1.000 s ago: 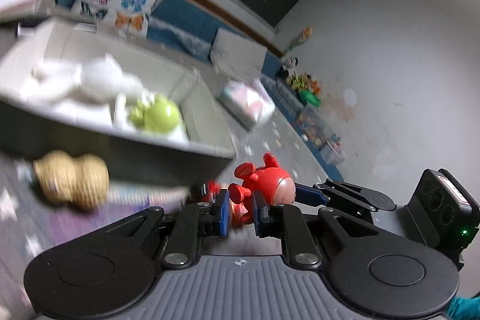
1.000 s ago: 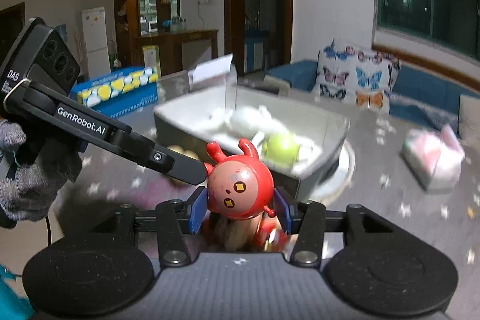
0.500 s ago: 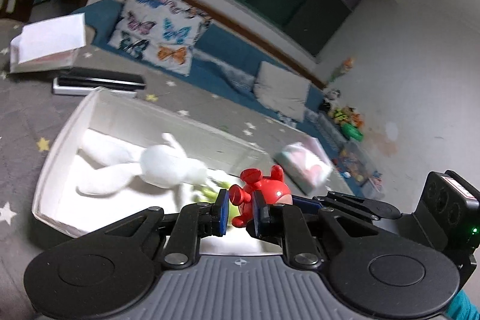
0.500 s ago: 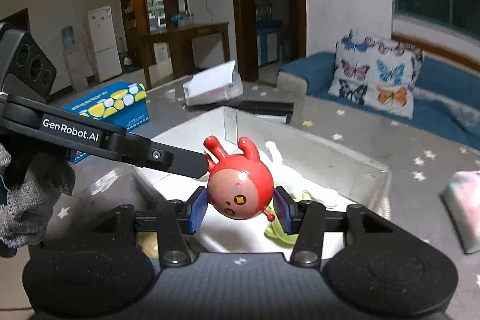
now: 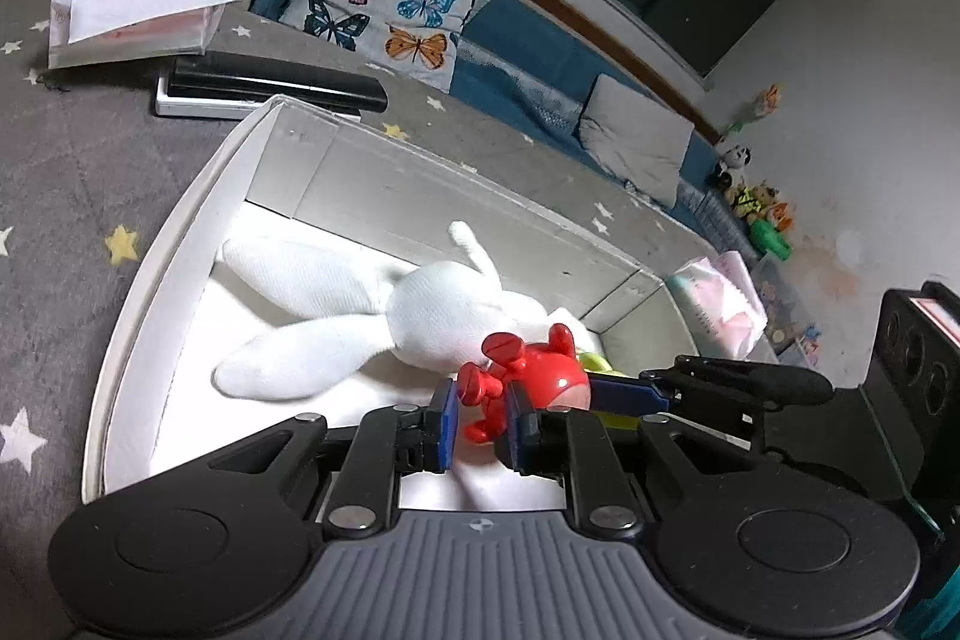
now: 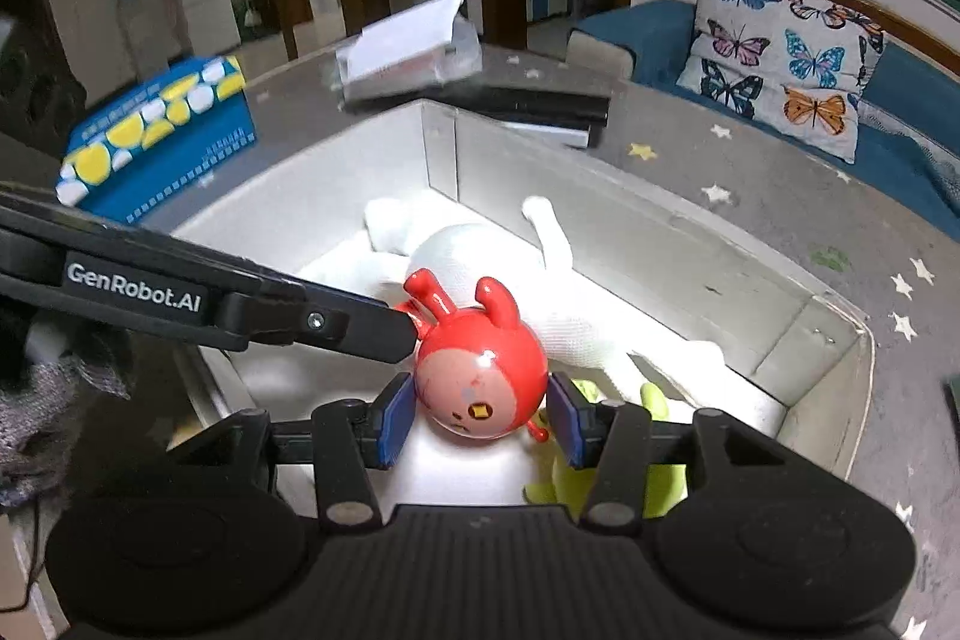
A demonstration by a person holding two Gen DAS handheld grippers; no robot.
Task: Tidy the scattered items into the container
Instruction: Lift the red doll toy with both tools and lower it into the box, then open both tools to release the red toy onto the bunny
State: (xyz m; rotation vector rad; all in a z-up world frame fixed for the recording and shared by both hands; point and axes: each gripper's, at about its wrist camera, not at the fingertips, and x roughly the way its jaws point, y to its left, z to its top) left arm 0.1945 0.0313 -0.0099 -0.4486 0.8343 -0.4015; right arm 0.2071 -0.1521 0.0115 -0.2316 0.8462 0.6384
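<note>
Both grippers hold one red toy figure (image 6: 480, 370) over the open white box (image 6: 750, 292). My right gripper (image 6: 480, 415) is shut on its round red head. My left gripper (image 5: 480, 427) is shut on its body and legs (image 5: 486, 400); its arm crosses the right wrist view from the left. Inside the box (image 5: 150, 280) lie a white plush rabbit (image 5: 420, 316) and a yellow-green toy (image 6: 654, 406), partly hidden behind the grippers.
The box stands on a grey star-patterned surface (image 5: 72, 172). Beyond it lie a black-and-white flat case (image 5: 270, 85) and a clear packet with white paper (image 5: 144, 4). A blue and yellow carton (image 6: 156, 136) is at the left. A pink tissue pack (image 5: 720, 304) lies right of the box.
Both grippers carried the red figure up from beside the box and over its rim. It now hangs lower over the rabbit inside the box.
</note>
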